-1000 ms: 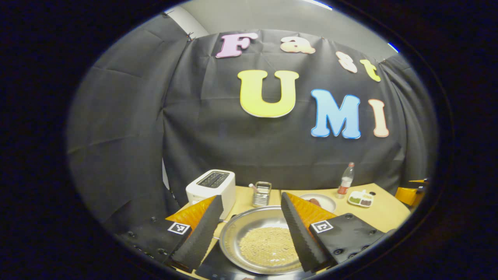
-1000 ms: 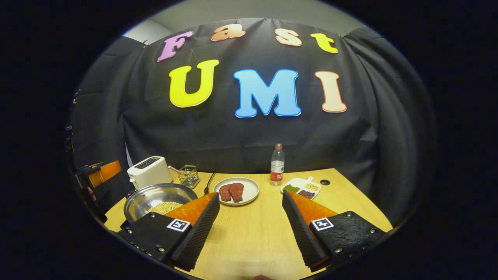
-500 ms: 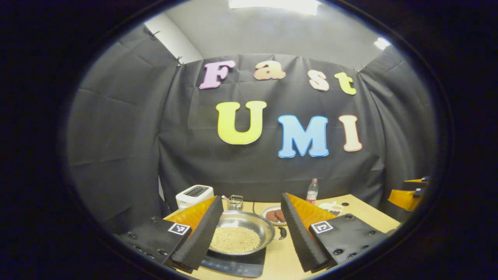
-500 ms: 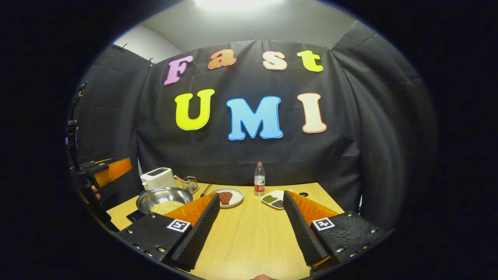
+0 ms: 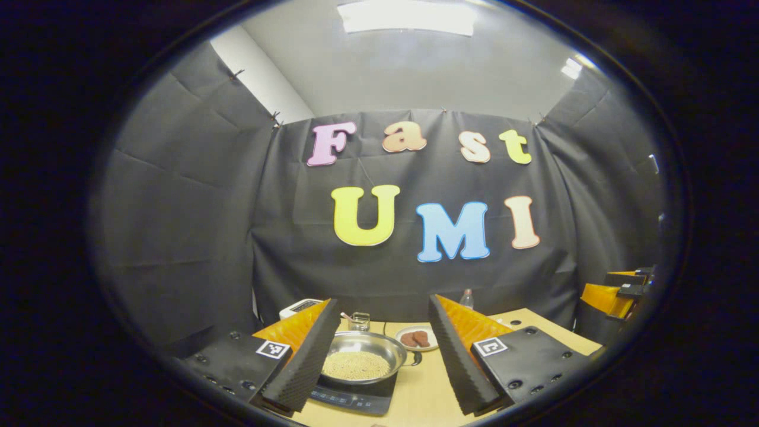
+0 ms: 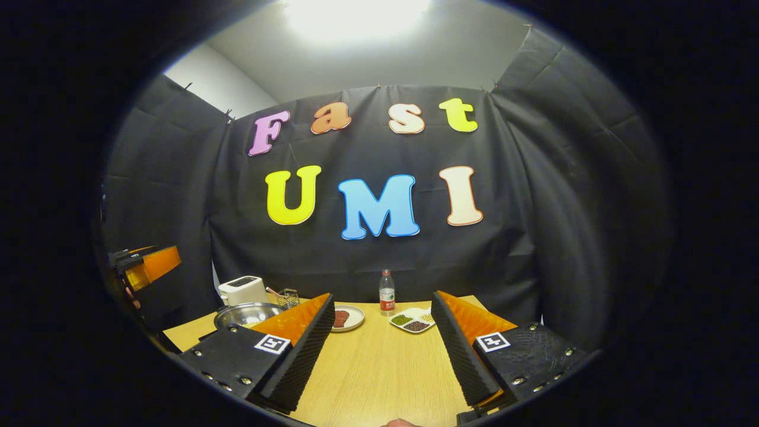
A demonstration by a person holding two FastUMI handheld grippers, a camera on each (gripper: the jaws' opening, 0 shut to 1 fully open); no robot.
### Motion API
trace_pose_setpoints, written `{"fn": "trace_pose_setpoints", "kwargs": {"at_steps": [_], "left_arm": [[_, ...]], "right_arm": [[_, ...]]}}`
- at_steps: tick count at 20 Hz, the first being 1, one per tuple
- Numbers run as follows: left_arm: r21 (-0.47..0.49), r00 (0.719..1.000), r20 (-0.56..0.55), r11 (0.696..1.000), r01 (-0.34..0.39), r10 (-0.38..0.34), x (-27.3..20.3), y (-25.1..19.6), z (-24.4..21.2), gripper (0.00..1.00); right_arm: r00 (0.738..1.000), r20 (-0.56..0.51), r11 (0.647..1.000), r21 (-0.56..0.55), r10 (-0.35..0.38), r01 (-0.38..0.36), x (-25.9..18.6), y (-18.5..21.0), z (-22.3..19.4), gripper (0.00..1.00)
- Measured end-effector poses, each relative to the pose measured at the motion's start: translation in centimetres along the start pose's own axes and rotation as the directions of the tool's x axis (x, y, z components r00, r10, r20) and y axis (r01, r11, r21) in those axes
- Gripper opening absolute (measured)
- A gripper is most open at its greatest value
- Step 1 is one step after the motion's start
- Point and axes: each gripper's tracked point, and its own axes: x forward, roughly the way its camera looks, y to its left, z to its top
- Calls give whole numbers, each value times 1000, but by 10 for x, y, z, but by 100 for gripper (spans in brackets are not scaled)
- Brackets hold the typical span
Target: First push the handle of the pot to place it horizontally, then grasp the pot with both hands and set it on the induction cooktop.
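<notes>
The pot (image 5: 362, 357), a shallow steel pan holding pale grains, sits flat on the induction cooktop (image 5: 354, 398) at the near left end of the surface (image 6: 379, 367). Its short dark handle (image 5: 417, 357) sticks out toward 3 o'clock in the left gripper view, so the long axis seems to lie level across the view, though the handle is small here. The pot shows between the fingers of the left hand-held gripper (image 5: 379, 350), farther off and apart from them; that gripper is released, spread wide and holding nothing. In the right gripper view the pot (image 6: 246, 314) lies at about 10 o'clock from the right hand-held gripper (image 6: 382, 347), which is likewise spread wide and empty above bare wood. Behind the pot stand a toaster (image 6: 242, 290) and a wire holder (image 6: 288, 296); toward 3 o'clock lie a plate of meat (image 6: 345, 318), a bottle (image 6: 386, 293) and a divided dish (image 6: 413, 321).
</notes>
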Motion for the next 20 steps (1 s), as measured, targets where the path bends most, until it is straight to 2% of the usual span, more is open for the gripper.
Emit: {"fn": "trace_pose_setpoints", "kwargs": {"at_steps": [4,5,12,20], "left_arm": [[-6,999,13,1000,-29,29,-10,19,6,97],[-5,999,17,1000,-27,27,-11,21,7,99],[8,1000,30,1000,-5,5,-12,27,14,99],[18,999,37,1000,2,-2,-9,31,19,99]], "right_arm": [[999,33,999,-38,19,-18,-3,6,6,98],[999,44,999,-41,16,-15,-2,7,9,98],[996,89,999,-31,-10,12,-1,14,25,98],[993,117,998,-49,33,-27,-3,40,36,98]]}}
